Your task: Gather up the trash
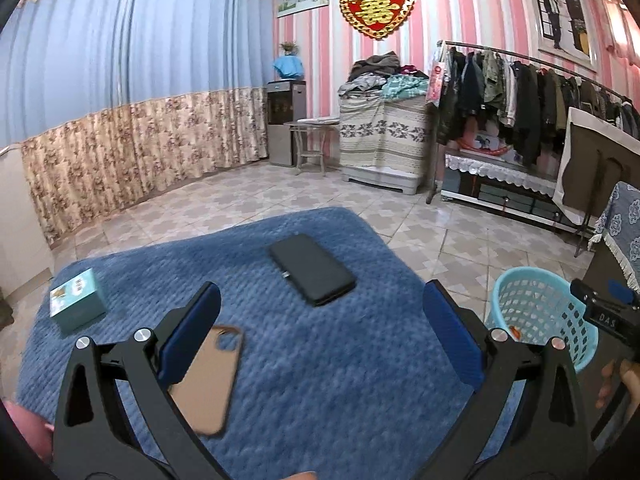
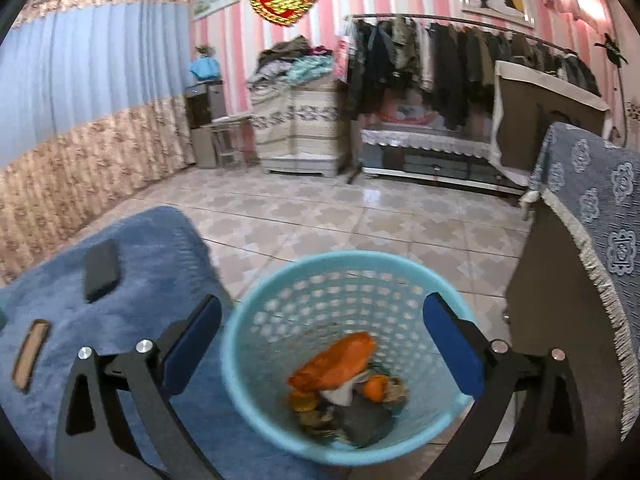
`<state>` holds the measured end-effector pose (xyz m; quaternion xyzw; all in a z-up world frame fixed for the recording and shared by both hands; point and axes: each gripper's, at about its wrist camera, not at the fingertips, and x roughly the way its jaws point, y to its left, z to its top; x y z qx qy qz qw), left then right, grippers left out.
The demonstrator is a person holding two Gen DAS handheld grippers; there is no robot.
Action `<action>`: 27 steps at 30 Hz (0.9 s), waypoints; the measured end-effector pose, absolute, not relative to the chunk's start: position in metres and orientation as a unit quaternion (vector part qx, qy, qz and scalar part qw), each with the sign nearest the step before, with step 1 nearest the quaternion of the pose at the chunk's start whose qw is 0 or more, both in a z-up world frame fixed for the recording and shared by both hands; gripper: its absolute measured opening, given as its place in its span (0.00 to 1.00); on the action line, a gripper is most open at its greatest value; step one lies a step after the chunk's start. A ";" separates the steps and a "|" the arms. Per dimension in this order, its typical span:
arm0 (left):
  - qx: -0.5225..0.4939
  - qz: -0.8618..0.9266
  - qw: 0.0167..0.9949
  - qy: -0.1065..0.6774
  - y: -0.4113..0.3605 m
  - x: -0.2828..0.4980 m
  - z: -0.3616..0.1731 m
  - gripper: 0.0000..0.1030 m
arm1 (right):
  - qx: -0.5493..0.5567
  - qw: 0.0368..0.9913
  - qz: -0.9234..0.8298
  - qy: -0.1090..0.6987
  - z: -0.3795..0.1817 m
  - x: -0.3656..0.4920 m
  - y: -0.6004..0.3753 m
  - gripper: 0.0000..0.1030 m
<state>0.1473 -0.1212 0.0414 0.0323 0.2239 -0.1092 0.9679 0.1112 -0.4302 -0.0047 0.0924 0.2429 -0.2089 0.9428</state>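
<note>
A light blue mesh trash basket (image 2: 280,300) stands on the floor beside the blue-covered table (image 2: 132,300). It holds an orange wrapper (image 2: 332,360), orange peel (image 2: 376,388) and other scraps. My right gripper (image 2: 320,316) is open and empty above the basket mouth. My left gripper (image 1: 320,304) is open and empty over the table (image 1: 320,380). The basket also shows in the left wrist view (image 1: 536,312) at the right. The right gripper's body shows there at the far right edge.
On the table lie a black phone (image 1: 312,274), a tan phone case (image 1: 208,380) and a teal box (image 1: 78,304). A chair with a blue patterned cover (image 2: 600,220) stands right of the basket. A clothes rack (image 1: 520,92) lines the back wall.
</note>
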 end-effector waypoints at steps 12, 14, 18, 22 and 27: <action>0.026 -0.065 0.970 0.233 -0.052 0.073 0.023 0.95 | 0.043 0.969 -0.085 0.227 -0.004 0.068 -0.303 0.96; 0.021 -0.060 0.970 0.236 -0.045 0.062 0.020 0.95 | 0.042 0.970 -0.061 0.231 -0.006 0.061 -0.286 0.96; 0.017 -0.047 0.971 0.232 -0.032 0.043 0.015 0.95 | 0.021 0.972 -0.040 0.230 -0.011 0.049 -0.262 0.96; 0.013 -0.035 0.973 0.227 -0.025 0.032 0.012 0.95 | 0.001 0.977 -0.034 0.211 -0.012 0.035 -0.247 0.96; 0.012 -0.030 0.977 0.212 -0.021 0.018 0.007 0.95 | -0.014 0.981 -0.021 0.194 -0.011 0.025 -0.241 0.96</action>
